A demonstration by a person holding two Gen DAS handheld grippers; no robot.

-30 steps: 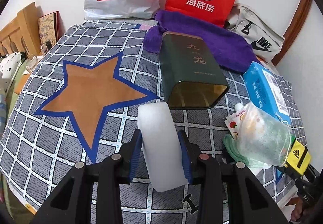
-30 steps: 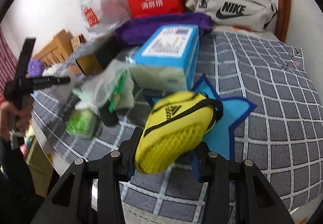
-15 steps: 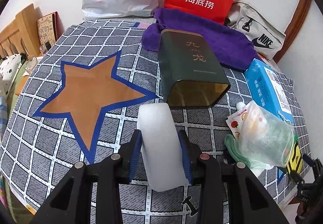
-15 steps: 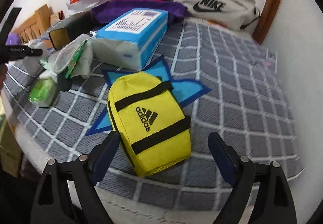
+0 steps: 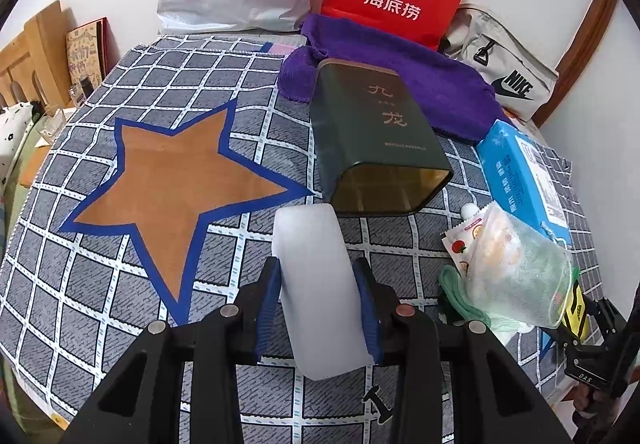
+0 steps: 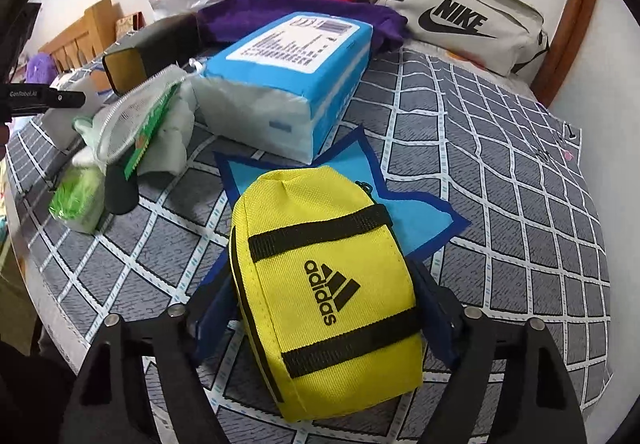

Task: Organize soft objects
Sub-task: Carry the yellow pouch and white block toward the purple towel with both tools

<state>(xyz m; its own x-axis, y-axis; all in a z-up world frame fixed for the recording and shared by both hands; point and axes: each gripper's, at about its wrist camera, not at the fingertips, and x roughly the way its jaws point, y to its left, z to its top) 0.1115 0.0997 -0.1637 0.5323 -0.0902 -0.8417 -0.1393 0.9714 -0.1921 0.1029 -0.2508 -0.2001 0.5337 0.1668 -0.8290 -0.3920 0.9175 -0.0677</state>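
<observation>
My left gripper (image 5: pixel 316 268) is shut on a white soft foam block (image 5: pixel 308 236), held upright just above the checked grey cloth (image 5: pixel 100 284) beside the orange star (image 5: pixel 176 180). In the right wrist view a yellow Adidas pouch (image 6: pixel 320 244) lies flat, partly on the blue star (image 6: pixel 420 212). My right gripper (image 6: pixel 320 284) straddles the pouch and its jaws are closing. The blue pads stand close beside the pouch's two sides without visibly pressing it. The right gripper and the pouch (image 5: pixel 576 314) also show at the left view's lower right edge.
A dark green tin (image 5: pixel 376 140) lies on its side ahead of the foam block. A purple towel (image 5: pixel 440 84), a blue tissue pack (image 6: pixel 288 76), a mesh bag of packets (image 5: pixel 516 268), a green pack (image 6: pixel 76 200), a Nike bag (image 6: pixel 460 16) and two shopping bags crowd the back.
The right gripper let go of the yellow pouch, which went from tilted in the jaws to lying flat on the blue star; the jaws opened wide, then narrowed. The left gripper kept still.
</observation>
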